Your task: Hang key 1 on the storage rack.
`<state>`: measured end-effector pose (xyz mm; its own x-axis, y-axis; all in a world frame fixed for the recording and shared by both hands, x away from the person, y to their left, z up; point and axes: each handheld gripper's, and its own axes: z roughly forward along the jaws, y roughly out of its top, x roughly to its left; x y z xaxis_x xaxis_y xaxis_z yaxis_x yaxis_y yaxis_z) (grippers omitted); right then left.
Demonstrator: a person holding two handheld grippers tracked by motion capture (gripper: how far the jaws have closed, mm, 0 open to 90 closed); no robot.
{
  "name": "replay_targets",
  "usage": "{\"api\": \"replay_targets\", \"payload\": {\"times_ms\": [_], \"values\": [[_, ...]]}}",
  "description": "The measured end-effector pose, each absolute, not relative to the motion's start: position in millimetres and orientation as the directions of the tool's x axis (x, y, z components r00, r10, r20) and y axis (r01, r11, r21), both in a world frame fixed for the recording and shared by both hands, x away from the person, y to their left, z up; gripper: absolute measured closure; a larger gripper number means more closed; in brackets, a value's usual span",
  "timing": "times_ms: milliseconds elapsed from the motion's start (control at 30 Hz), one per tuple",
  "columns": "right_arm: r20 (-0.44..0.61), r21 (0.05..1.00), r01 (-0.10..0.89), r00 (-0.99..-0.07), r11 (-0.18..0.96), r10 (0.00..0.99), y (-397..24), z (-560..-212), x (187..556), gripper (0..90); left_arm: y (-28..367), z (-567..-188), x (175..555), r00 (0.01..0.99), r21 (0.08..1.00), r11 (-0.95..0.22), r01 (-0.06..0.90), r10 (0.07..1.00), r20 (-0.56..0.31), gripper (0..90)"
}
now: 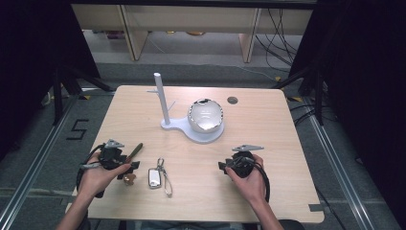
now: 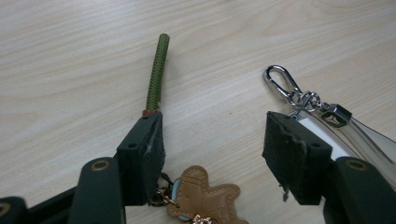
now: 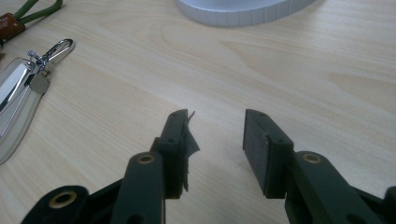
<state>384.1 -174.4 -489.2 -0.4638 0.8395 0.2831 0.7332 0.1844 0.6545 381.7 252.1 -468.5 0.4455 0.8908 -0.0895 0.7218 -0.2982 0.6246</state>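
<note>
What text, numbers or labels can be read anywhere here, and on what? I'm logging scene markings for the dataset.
"5" (as it appears to read): black tape mark on the floor, left of the table.
The small metal tag on the clear key holder: no lettering can be made out.
The brown leather charm and the green cord: no text visible.
Nothing else readable.

A pale wood bench (image 1: 268,191) with rounded corners stands on a grey floor (image 1: 43,143). Beyond the bench's far edge is light wooden shelving (image 1: 191,21), with black cables (image 1: 280,33) hanging to its right. Black curtains (image 1: 364,72) flank the bench. Left of it, a "5" (image 1: 77,129) marks the floor.
</note>
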Motion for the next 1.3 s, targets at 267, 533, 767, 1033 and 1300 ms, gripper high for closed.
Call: {"api": "replay_targets", "payload": {"times_ms": [267,533,767,1033,1300], "values": [[0.311,0.607,0.777,-0.423,0.165,0.851,-179,-487,382,61.2,260,-462,390,0.440,0.586,-0.319,0.745,0.895,-0.072,37.3],[0.296,0.568,0.798,-0.426,0.201,0.855,-179,-480,384,61.6,264,-456,396,0.469,0.550,-0.367,0.750,0.882,-0.051,40.8],[0.325,0.546,0.818,-0.405,0.180,0.855,-179,-476,382,61.7,262,-451,409,0.501,0.446,-0.429,0.785,0.864,-0.050,45.3],[0.319,0.546,0.816,-0.413,0.191,0.853,-182,-478,386,61.4,261,-452,426,0.513,0.374,-0.463,0.804,0.857,-0.040,50.3],[0.321,0.543,0.815,-0.423,0.201,0.848,-180,-478,386,60.8,254,-466,437,0.506,0.310,-0.467,0.828,0.861,-0.052,54.2]]}}
